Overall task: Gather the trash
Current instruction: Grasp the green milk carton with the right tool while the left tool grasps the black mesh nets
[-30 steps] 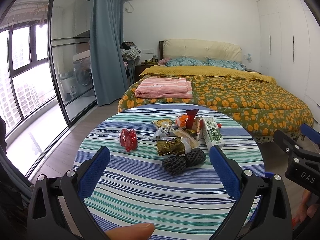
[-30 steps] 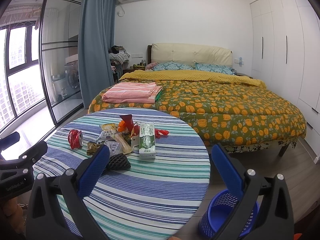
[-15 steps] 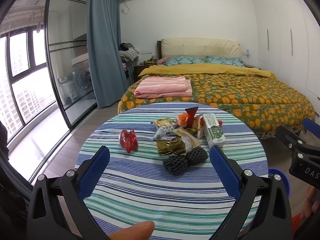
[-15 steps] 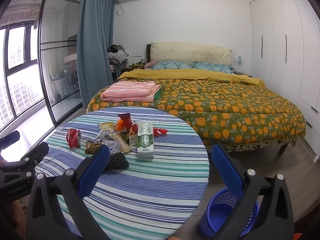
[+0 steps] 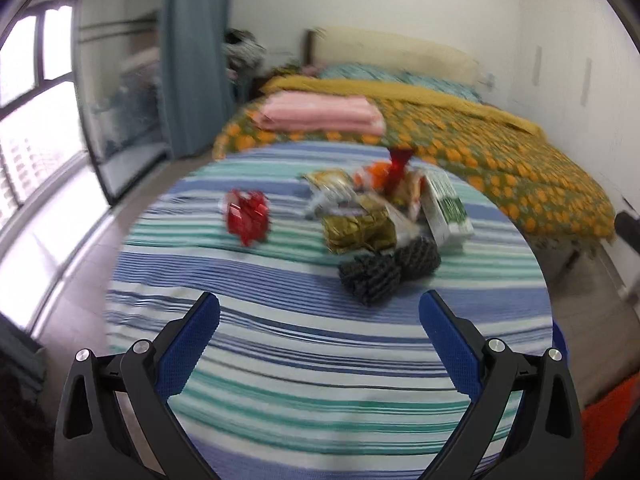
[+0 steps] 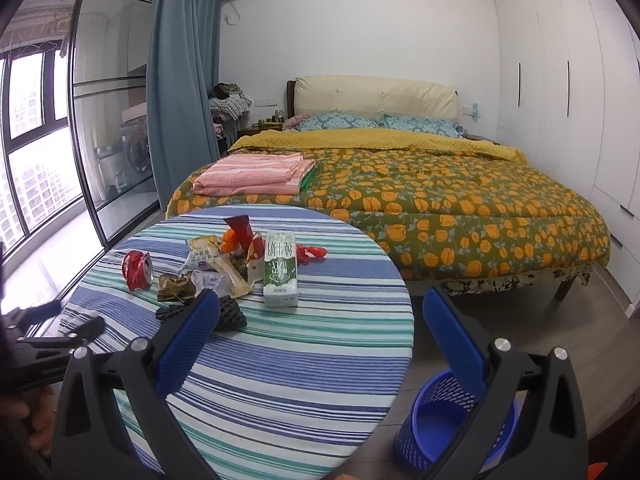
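Trash (image 6: 224, 272), bin (image 6: 436, 436) right-view only

Striped round table (image 6: 280, 380) — trash pile (image 6: 224, 268), milk carton (image 6: 280, 270).

- Left wrist view: motion-blurred throughout; milk carton (image 5: 446, 210) print unreadable, wrappers (image 5: 360, 196) indistinct.
- Black foam net (image 6: 228, 314): partly hidden behind right gripper (image 6: 320, 330) finger, right wrist view.
- Blue basket (image 6: 448, 432): part covered by finger; base cut off.
- Left gripper (image 6: 52, 340): cut off at frame edge; jaw state n/a.
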`<state>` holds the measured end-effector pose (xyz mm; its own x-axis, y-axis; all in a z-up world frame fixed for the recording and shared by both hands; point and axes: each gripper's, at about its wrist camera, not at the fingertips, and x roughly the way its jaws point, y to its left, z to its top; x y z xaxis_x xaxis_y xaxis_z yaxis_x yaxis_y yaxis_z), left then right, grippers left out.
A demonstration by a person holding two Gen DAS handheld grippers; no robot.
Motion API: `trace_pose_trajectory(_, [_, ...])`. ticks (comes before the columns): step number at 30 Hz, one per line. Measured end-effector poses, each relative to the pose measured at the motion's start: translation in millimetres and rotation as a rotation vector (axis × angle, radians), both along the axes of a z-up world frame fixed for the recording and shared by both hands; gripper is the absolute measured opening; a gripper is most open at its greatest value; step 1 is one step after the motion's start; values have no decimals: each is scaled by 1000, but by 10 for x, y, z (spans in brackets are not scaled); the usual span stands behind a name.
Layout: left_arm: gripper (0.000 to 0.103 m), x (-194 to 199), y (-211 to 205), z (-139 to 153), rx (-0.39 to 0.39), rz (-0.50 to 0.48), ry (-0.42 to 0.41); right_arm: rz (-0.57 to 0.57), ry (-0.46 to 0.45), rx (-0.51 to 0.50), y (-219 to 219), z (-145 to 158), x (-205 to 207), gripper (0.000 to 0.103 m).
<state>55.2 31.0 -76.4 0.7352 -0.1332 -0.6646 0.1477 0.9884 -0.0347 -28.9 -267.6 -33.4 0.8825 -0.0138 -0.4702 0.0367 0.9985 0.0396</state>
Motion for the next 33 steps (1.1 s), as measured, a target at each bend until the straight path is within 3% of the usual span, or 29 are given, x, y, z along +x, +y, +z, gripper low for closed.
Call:
trace_pose_trajectory(6, [99, 623, -219, -439, 26, -244, 100, 9, 46, 24, -49, -148, 81, 98])
trace_pose_trajectory(10, [99, 873, -436, -639, 99, -312, 120, 43, 102, 60, -99, -293, 258, 98])
trace_pose_trajectory(16, [99, 914, -560, -734, 111, -384, 103, 111, 280, 175, -229, -668, 1079, 98])
trace_pose_trajectory(22, [98, 887, -580, -753, 132, -419, 83, 221, 432, 142, 117, -991, 2055, 97])
trace_pose_trajectory(26, [79, 907, -597, -753, 136, -437, 79, 209, 465, 116, 264, -1109, 2440, 93])
trace_pose_trajectory(28, [62, 910, -593, -736, 120, -442, 81, 217, 481, 117, 277, -1141, 2516, 70])
trace_pose_trajectory(31, [49, 905, -592, -722, 91, -443, 96, 227, 490, 130, 258, -1142, 2525, 49])
trace_pose_trajectory(33, [46, 865, -589, -704, 77, -426, 112, 227, 493, 139, 214, -1093, 2450, 49])
